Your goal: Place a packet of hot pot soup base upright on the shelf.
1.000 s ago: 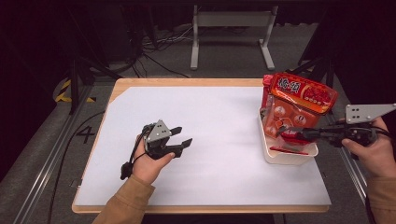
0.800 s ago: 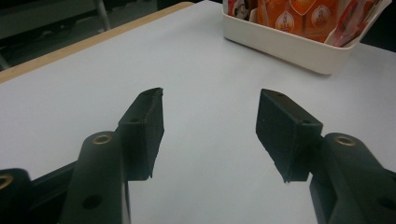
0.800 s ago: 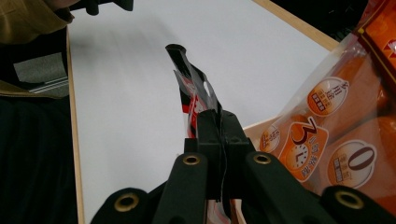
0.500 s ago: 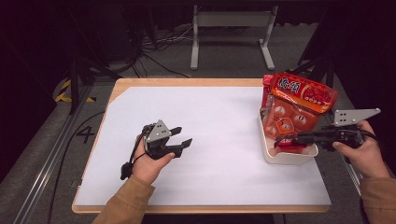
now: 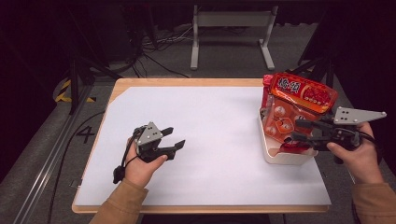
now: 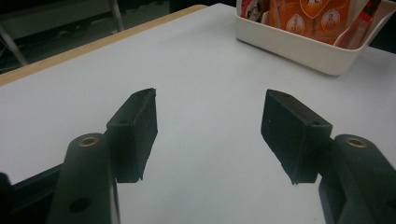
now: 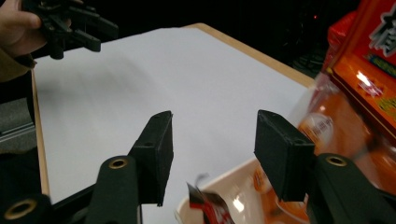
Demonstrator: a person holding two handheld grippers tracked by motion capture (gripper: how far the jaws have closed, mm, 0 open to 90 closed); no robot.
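A white bin (image 5: 285, 161) stands at the table's right edge with a big orange-red snack bag (image 5: 301, 93) upright in it. My right gripper (image 5: 297, 130) hovers over the bin's near side. Its jaws have just been opening and nothing is between them. A small red packet (image 5: 294, 147) lies in the bin just below them, and in the right gripper view the red packet (image 7: 208, 205) sits blurred under the right gripper (image 7: 212, 135). My left gripper (image 5: 176, 137) rests open on the white sheet at the left, empty, and the left gripper (image 6: 208, 112) points toward the bin (image 6: 299, 46).
A white sheet (image 5: 219, 135) covers most of the wooden table (image 5: 187, 82). Dark floor, cables and a grey metal stand (image 5: 231, 28) lie beyond the far edge. A broad bare stretch of sheet separates the two grippers.
The right gripper's jaws, shut a second ago, now stand apart. The small red packet seen at their tips has dropped into the bin. The left hand has stayed put.
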